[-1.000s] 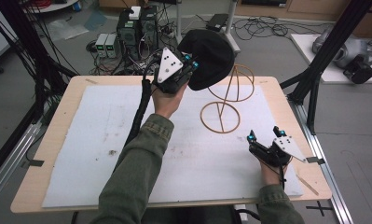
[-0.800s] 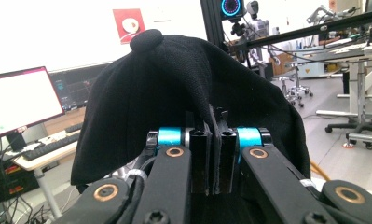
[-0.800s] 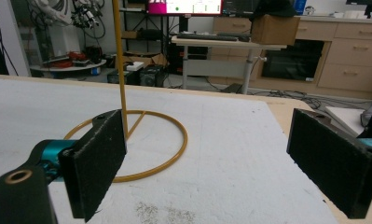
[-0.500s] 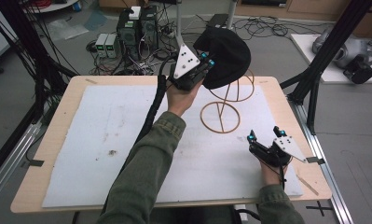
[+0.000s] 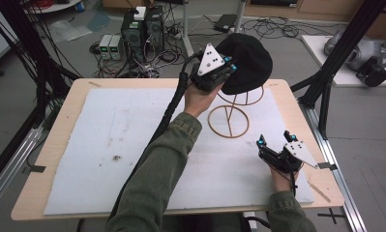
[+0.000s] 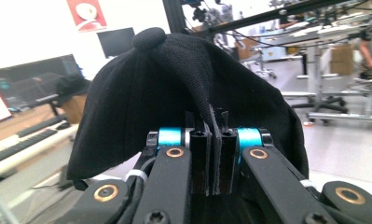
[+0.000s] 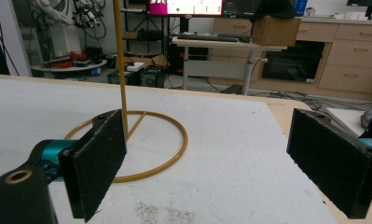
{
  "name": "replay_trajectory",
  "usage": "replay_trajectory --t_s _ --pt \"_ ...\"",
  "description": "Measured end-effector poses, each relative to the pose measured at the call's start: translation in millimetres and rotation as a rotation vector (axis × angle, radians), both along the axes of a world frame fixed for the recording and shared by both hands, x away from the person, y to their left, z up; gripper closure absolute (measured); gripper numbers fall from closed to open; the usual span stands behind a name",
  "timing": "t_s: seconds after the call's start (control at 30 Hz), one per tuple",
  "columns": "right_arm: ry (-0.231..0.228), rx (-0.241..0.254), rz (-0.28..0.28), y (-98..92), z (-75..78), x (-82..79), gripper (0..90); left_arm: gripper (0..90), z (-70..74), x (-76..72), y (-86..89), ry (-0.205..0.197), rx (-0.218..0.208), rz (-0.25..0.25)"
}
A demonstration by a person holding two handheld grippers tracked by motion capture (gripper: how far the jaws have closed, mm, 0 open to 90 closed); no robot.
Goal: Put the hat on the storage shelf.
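Overhead, left hand-held gripper (image 5: 228,68) clamping black cap (image 5: 246,63), right hand-held gripper (image 5: 274,139) wide apart

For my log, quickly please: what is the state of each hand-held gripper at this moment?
Left hand-held gripper: closed on a fold of the black fabric cap.
Right hand-held gripper: open, holding nothing.

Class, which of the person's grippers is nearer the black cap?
Left. The left gripper pinches the black cap above the stand; the right gripper rests open on the table, well away.
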State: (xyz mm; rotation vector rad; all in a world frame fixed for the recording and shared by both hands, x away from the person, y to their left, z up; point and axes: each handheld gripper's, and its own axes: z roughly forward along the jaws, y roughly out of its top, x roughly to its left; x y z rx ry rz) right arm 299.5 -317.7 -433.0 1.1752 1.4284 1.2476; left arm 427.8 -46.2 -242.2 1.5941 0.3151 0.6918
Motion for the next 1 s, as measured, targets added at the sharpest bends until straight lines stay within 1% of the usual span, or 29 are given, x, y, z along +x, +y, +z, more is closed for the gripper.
replay_trajectory --t_s 0.13,0.2,0.27,0.37,0.5,0.67,0.8,0.83,0.9,0.93,0.97,1.0 --pt "0.0 -0.001 0.0 -0.1 -0.2 0.3 11.0 87.6 0.3 2.6 -6.4 0.021 0.07 -0.018" --pt "-0.002 0.0 0.0 0.2 0.0 0.2 11.0 87.6 0.0 3.6 -8.2 0.032 0.089 -0.027" --pt "-0.001 0.001 0.0 0.2 -0.1 0.2 11.0 87.6 -0.1 5.4 -9.1 0.045 0.115 -0.023" --pt "-0.001 -0.001 0.0 0.2 0.0 0.1 11.0 87.3 -0.3 9.6 -9.0 0.076 0.13 -0.024" --pt "-0.003 -0.001 0.002 0.3 0.1 0.2 11.0 87.1 0.3 11.8 -10.0 0.104 0.151 -0.029" --pt "-0.004 0.0 0.003 0.9 0.2 0.1 11.0 86.8 2.5 11.8 -13.6 0.117 0.188 -0.042" --pt "-0.005 -0.003 0.003 0.8 0.5 0.1 11.0 86.7 1.2 13.1 -14.9 0.141 0.205 -0.053" --pt "-0.005 -0.004 0.004 0.8 0.5 0.1 11.1 86.3 0.9 13.7 -15.1 0.146 0.203 -0.055" --pt "-0.004 -0.003 0.005 0.9 0.3 0.2 11.0 84.2 0.4 16.1 -16.3 0.179 0.198 -0.059" --pt "-0.005 0.0 0.005 1.1 0.3 0.2 11.0 82.4 0.1 17.6 -17.9 0.199 0.218 -0.05" --pt "-0.004 -0.003 0.004 0.8 0.3 0.1 11.0 79.8 -0.1 18.4 -19.1 0.207 0.23 -0.039" --pt "-0.005 -0.003 0.004 0.6 0.4 0.2 11.0 78.0 -0.3 18.8 -19.8 0.213 0.232 -0.037"
